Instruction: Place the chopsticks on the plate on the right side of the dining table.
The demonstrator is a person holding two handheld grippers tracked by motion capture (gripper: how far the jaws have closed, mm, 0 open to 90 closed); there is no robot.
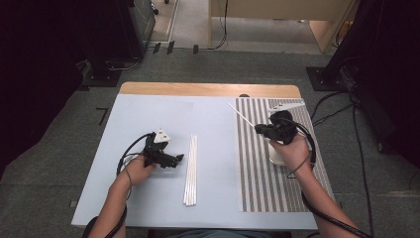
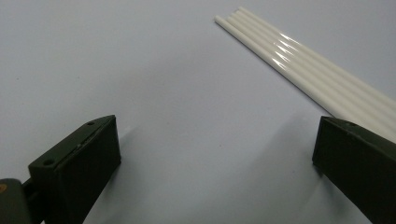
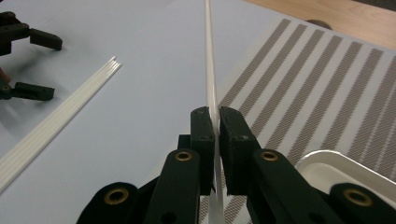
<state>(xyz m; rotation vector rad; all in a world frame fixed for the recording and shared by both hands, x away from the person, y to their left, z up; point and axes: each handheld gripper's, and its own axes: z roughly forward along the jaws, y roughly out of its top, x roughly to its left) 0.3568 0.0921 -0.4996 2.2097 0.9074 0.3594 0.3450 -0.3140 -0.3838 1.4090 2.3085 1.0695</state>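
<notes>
While the right gripper [image 3: 215, 135] pinches one white straw [image 3: 208, 56] above the striped mat [image 1: 277, 168], the left gripper [image 2: 215, 158] rests with jaws wide apart on the table [image 1: 148, 198], just beside the straw bundle [image 1: 190, 171].

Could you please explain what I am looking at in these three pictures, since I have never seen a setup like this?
A person sits at a table and holds a hand-held grasping tool in each hand. The high view looks down from above; the two other views come from cameras riding on the tools, looking along their black jaws. The left tool is open, its jaws wide apart beside a bundle of white sticks lying on the pale blue surface. The right tool is shut on a single white stick, held above a striped mat. A white tray rests on that mat, partly under the right hand.
</notes>
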